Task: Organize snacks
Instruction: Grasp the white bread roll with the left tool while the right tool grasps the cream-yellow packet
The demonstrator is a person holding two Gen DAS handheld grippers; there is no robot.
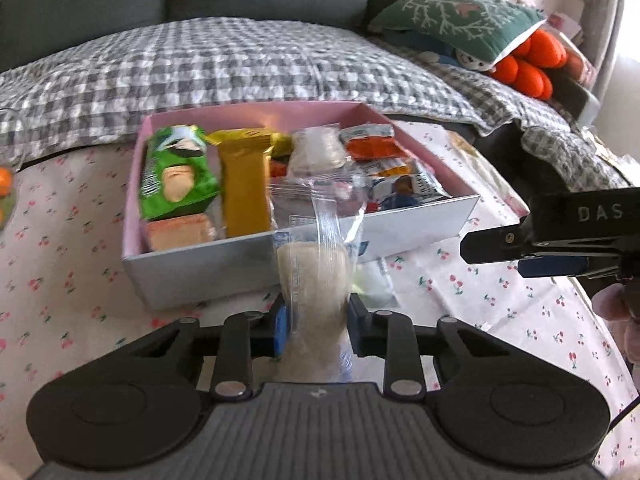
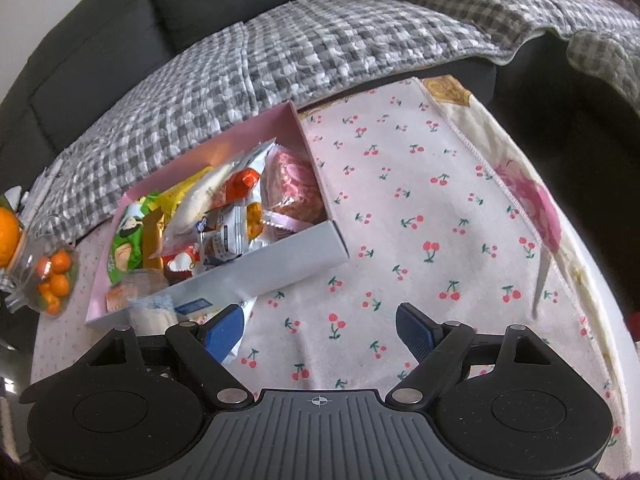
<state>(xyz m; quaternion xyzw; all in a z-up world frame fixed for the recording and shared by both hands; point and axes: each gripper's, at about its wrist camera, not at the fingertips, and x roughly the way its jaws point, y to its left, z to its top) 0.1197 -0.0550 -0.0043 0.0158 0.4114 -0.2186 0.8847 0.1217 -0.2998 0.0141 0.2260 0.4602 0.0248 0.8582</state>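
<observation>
A pink-lined box (image 1: 256, 264) (image 2: 280, 264) on the cherry-print cloth holds several wrapped snacks, among them a green packet (image 1: 176, 172) and a gold bar (image 1: 244, 184). My left gripper (image 1: 318, 326) is shut on a clear-wrapped pale rice cracker (image 1: 314, 276), held upright just in front of the box's near wall. In the right wrist view my right gripper (image 2: 320, 328) stands open over bare cloth to the right of the box, nothing between its fingers. The cracker's pale end (image 2: 154, 318) shows by that gripper's left finger. From the left wrist view the right gripper is seen side-on at the right edge, jaws apart.
A white wrapper (image 1: 376, 280) lies on the cloth behind the held cracker. A glass jar of small oranges (image 2: 52, 280) stands left of the box. A sofa with a grey checked blanket (image 1: 240, 64) and cushions runs behind the table. The table edge curves at the right.
</observation>
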